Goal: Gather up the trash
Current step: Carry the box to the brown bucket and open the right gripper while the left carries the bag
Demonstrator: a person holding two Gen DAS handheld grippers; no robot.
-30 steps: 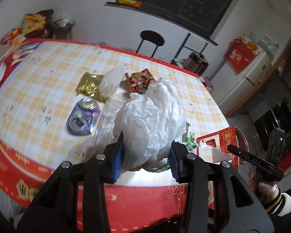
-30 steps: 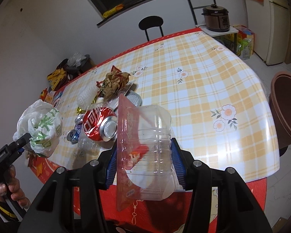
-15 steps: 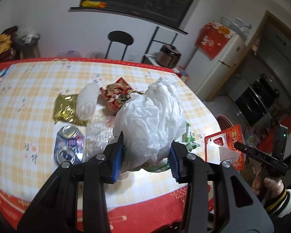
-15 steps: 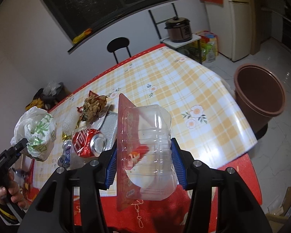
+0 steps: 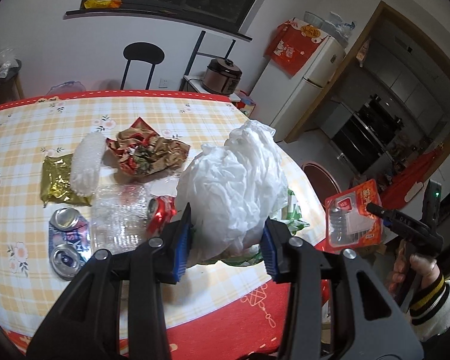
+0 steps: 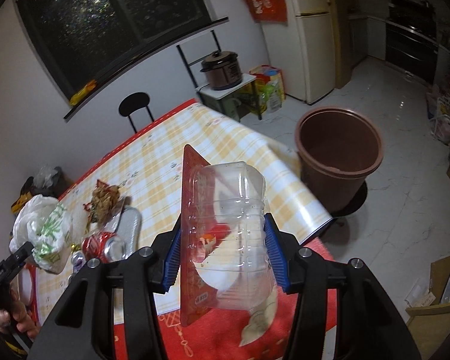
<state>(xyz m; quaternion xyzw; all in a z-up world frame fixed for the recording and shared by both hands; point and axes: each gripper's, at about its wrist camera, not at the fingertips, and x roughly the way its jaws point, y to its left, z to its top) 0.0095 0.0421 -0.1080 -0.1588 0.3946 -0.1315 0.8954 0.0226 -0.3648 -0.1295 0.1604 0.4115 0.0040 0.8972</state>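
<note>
My left gripper (image 5: 225,246) is shut on a crumpled white plastic bag (image 5: 234,186) with green print, held over the table's near edge; the bag also shows in the right wrist view (image 6: 42,228). My right gripper (image 6: 225,255) is shut on a clear plastic bottle (image 6: 237,228) together with a red packet (image 6: 195,240), held above the table's corner; the bottle and packet also show in the left wrist view (image 5: 354,216). A brown trash bin (image 6: 339,156) stands on the floor beyond the table's right end.
On the checked table (image 5: 21,138) lie a crushed blue can (image 5: 67,237), a red can (image 5: 160,213), a clear plastic tray (image 5: 120,219), a gold wrapper (image 5: 57,183), a white foam piece (image 5: 87,165) and crumpled brown-red wrappers (image 5: 147,153). A black chair (image 5: 142,60) and a fridge (image 6: 309,39) stand behind.
Both grippers have swung right with their loads still held. The trash bin has come into the right wrist view and now sits closer ahead.
</note>
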